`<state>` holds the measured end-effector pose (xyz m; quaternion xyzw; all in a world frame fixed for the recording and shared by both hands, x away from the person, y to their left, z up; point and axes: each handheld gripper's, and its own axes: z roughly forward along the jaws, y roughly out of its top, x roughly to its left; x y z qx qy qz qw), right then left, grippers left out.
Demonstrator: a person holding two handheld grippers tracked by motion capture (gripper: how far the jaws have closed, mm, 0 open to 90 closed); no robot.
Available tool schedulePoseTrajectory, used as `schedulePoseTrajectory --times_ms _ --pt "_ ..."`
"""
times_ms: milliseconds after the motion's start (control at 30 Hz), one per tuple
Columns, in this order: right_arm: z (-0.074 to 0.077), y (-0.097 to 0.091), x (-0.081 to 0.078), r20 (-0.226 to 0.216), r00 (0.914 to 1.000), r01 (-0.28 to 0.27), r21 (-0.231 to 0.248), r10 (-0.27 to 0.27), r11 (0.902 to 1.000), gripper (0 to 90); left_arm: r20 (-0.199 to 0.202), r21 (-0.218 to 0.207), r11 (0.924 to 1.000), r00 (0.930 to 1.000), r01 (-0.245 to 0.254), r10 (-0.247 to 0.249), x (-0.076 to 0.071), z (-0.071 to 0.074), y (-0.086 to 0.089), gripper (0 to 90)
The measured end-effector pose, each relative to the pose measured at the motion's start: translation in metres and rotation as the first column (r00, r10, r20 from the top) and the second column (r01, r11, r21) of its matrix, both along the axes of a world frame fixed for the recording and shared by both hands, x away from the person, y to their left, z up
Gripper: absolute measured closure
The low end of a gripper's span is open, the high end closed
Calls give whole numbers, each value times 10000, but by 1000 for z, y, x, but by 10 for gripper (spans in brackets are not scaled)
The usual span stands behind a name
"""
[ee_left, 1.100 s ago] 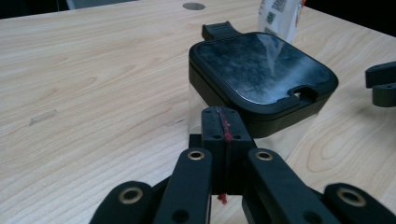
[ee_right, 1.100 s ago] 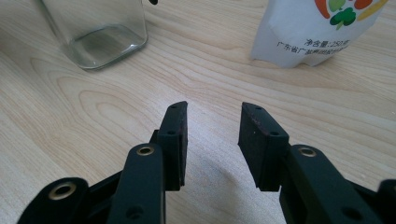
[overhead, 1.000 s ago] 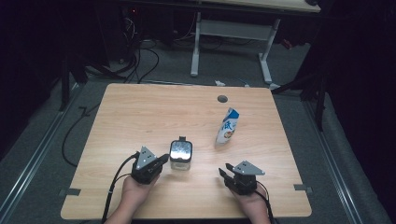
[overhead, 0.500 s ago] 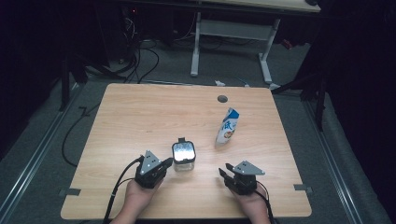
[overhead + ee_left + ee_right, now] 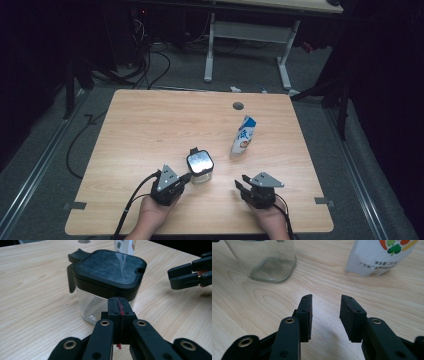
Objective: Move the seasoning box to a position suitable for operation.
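Left claw: we see the left claw (image 5: 186, 176) with its jaws pressed flat together and nothing between them; the tips sit just beside the near lower wall of the jar, touching or almost touching, which we cannot settle from the left gripper view (image 5: 119, 308)
Change: across the last second this claw has crept a little toward the near edge of the worktop (image 5: 145, 125), and the jar has come along with it and turned slightly; we judge the closed tips are nudging it rather than gripping it
Jar: the clear square jar with black hinged lid (image 5: 200, 167) stands upright near the front middle of the worktop; lid shut (image 5: 110, 266)
Right claw: the right claw (image 5: 243, 186) is partly open, empty, resting low and unmoved (image 5: 325, 315)
Pouch: the white and blue pouch (image 5: 243, 136) stands apart behind, untouched
Meaning: we judge the jar is being positioned; lid not yet opened
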<state>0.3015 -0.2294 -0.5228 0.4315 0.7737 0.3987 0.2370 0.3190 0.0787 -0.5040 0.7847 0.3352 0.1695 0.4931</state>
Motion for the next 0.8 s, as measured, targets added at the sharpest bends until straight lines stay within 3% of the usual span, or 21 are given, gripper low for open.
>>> schedulePoseTrajectory --times_ms 533,633,767,800 --pt "2 -1 -1 63 10000 25 79 -26 10000 627 81 54 9996 9996 284 -285 -1 -1 -14 895" --pt "1 -2 0 81 10000 43 110 -43 9999 626 104 206 9996 9998 174 -176 -2 -2 -3 874" --pt "1 -3 -1 72 9999 100 165 -101 9998 626 -74 610 9981 9999 -123 127 1 -9 23 803" --pt "1 -3 -1 80 9999 112 170 -113 9998 624 -216 329 9986 9989 -411 418 1 -12 28 780"
